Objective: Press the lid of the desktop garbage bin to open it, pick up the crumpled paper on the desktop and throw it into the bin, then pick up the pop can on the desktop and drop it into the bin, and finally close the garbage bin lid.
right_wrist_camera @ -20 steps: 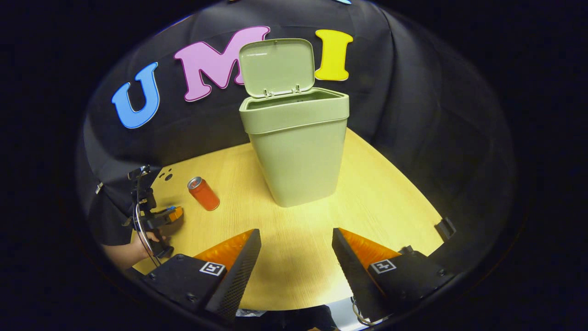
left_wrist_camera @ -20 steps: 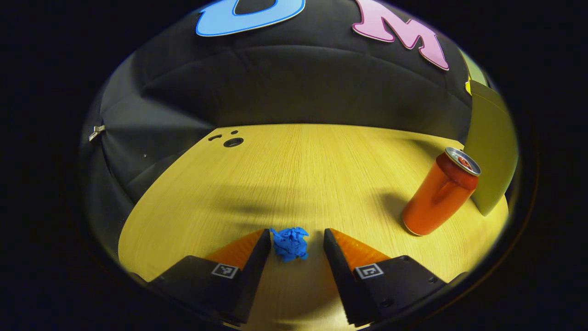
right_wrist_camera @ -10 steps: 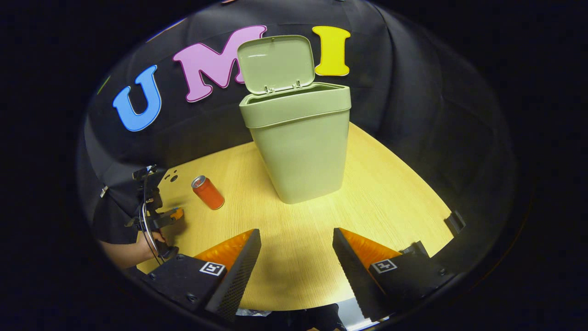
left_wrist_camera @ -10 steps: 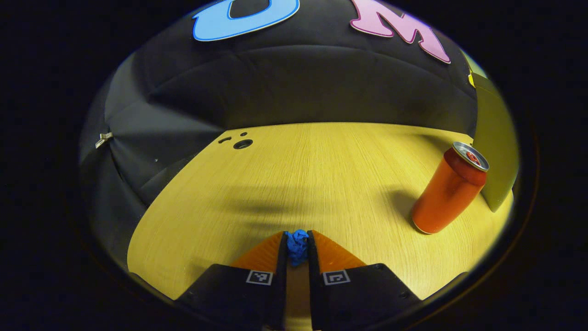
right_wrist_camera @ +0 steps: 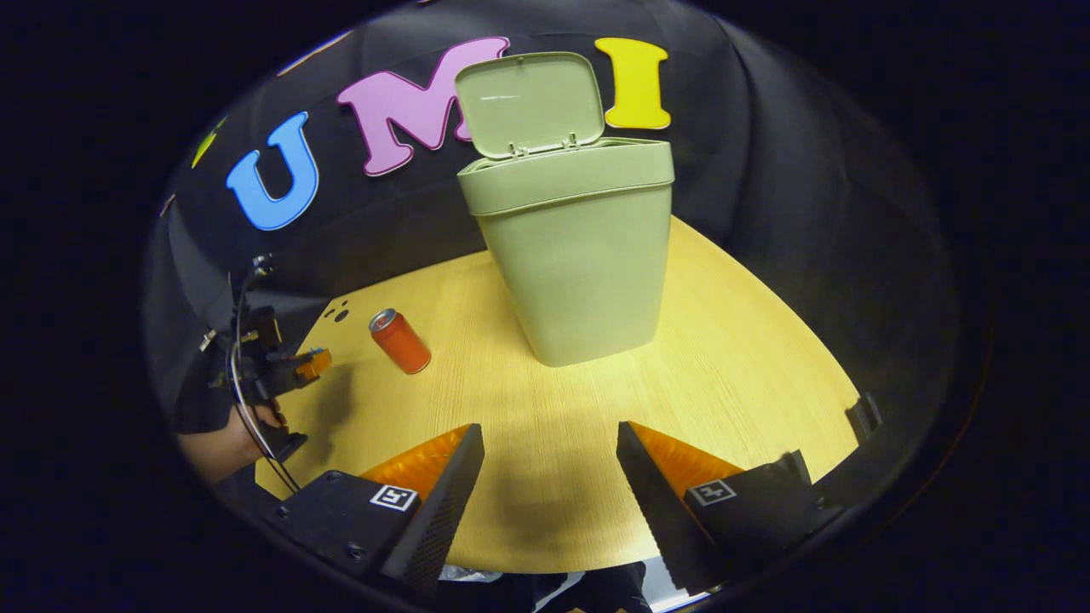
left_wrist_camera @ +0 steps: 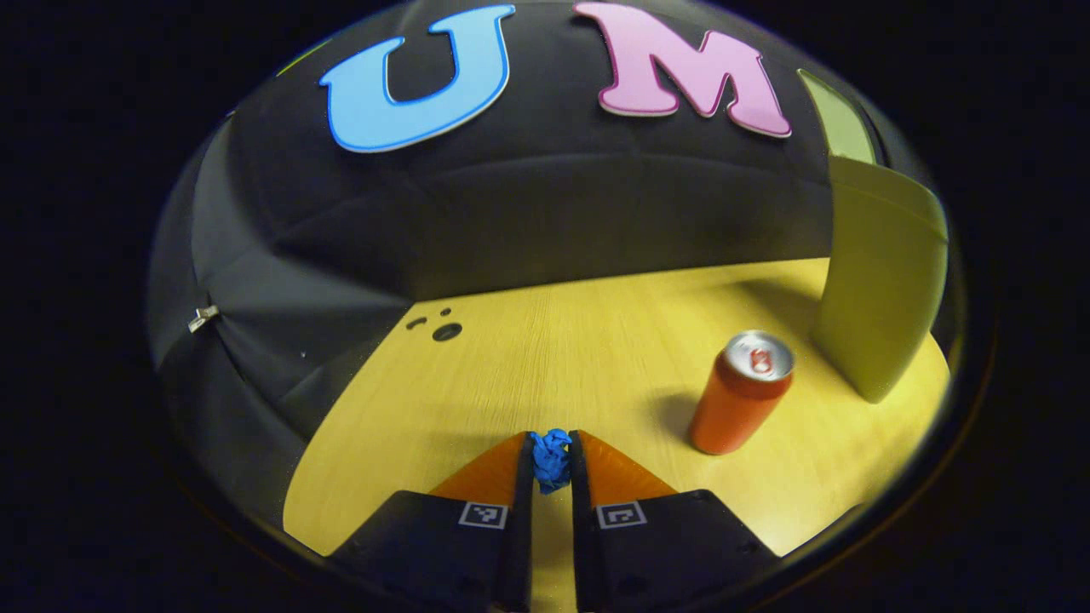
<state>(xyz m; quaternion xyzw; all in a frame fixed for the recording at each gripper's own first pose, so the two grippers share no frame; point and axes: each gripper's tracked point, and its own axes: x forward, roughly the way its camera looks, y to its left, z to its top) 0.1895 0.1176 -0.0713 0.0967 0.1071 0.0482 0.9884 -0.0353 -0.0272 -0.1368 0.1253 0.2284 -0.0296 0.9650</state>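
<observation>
Left gripper [left_wrist_camera: 552, 443], nearest in the left gripper view: both fingers clenched on the blue crumpled paper [left_wrist_camera: 551, 457], held above the desk [left_wrist_camera: 528, 358] near its front-left corner. Beyond it, the pop can [left_wrist_camera: 739, 393] stands upright on the desk, with the garbage bin [left_wrist_camera: 881, 272] farther right. Right gripper [right_wrist_camera: 549, 447], in the right gripper view: fingers spread wide apart over the desk's front edge, grasping nothing. The bin stands mid-desk toward the back edge, its lid [right_wrist_camera: 530, 102] raised.
</observation>
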